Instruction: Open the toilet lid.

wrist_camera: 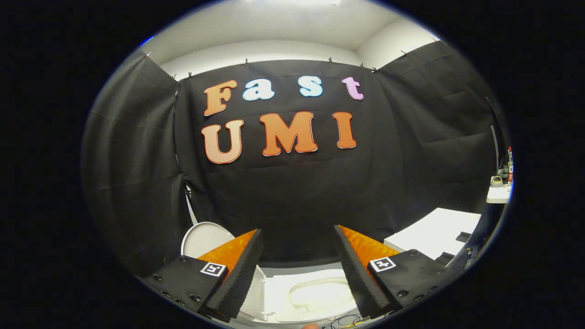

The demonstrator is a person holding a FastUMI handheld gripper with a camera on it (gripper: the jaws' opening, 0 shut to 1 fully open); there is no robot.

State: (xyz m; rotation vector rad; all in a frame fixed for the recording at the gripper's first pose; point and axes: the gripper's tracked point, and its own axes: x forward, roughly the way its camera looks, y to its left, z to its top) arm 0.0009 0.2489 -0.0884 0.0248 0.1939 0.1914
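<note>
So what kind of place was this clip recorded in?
Most likely a staged recording booth, not a real bathroom: black cloth walls are clipped up around a white toilet, its lid already raised. The gripper hangs open above the bowl, holding nothing.

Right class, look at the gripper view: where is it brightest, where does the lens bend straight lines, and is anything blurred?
Gripper view: the toilet bowl between the open fingers glares nearly white, detail washed out; the fisheye bows the wall seams and ceiling edge outward; the fingers look sharp, while the shelf clutter is too small to make out.
</note>
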